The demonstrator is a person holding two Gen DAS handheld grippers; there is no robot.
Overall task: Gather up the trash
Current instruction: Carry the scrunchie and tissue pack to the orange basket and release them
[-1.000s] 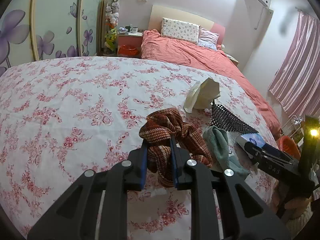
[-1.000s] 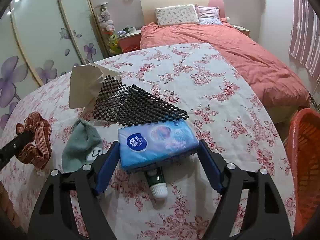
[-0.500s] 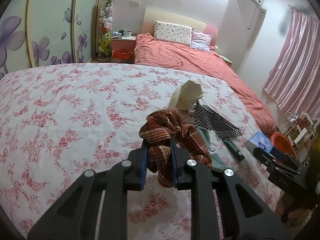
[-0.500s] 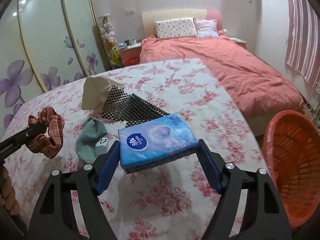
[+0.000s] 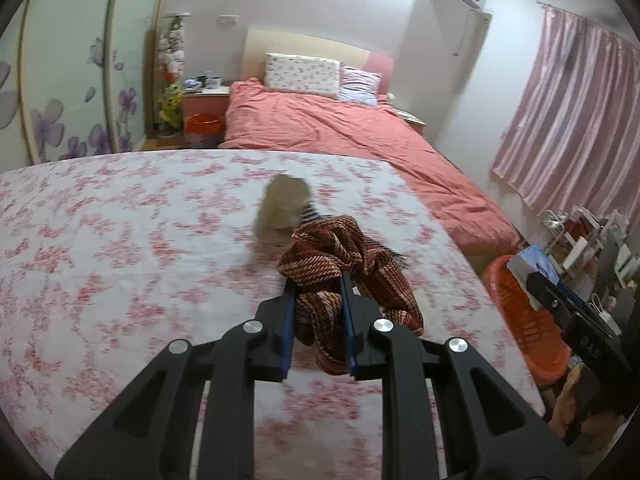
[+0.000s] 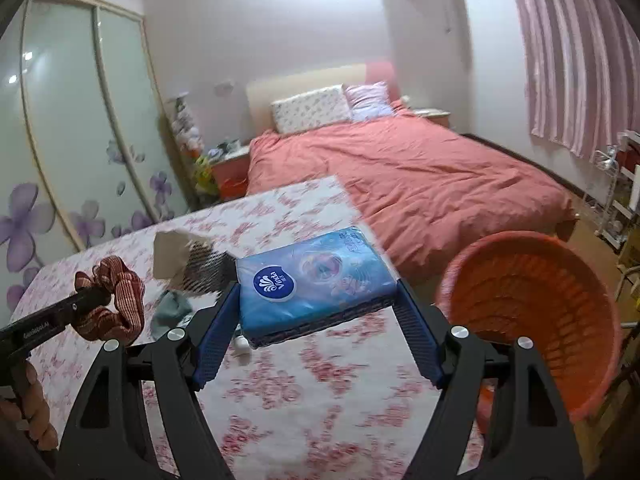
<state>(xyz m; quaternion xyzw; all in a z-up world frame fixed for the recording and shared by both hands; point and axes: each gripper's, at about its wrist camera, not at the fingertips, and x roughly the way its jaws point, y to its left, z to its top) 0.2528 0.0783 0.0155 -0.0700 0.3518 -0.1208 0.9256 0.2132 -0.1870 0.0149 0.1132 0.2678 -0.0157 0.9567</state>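
My left gripper [image 5: 318,312] is shut on a red-brown striped scrunchie [image 5: 340,260] and holds it above the floral tablecloth [image 5: 120,260]; it also shows in the right wrist view [image 6: 112,300]. My right gripper [image 6: 318,320] is shut on a blue Vinda tissue pack [image 6: 316,280], lifted above the table near its right edge. The pack shows at far right in the left wrist view [image 5: 534,264]. An orange basket [image 6: 532,312] stands on the floor right of the table, also seen in the left wrist view [image 5: 520,320].
On the table lie a crumpled beige paper [image 6: 172,254], a black mesh mat [image 6: 208,272], a grey-green cloth [image 6: 172,310] and a small white-capped bottle [image 6: 242,344]. A bed with a salmon cover [image 6: 420,176] lies beyond. Shelves [image 6: 624,200] stand at right.
Both grippers have lifted with their loads and moved right toward the orange basket. The tissue pack has left the table, uncovering the small bottle.
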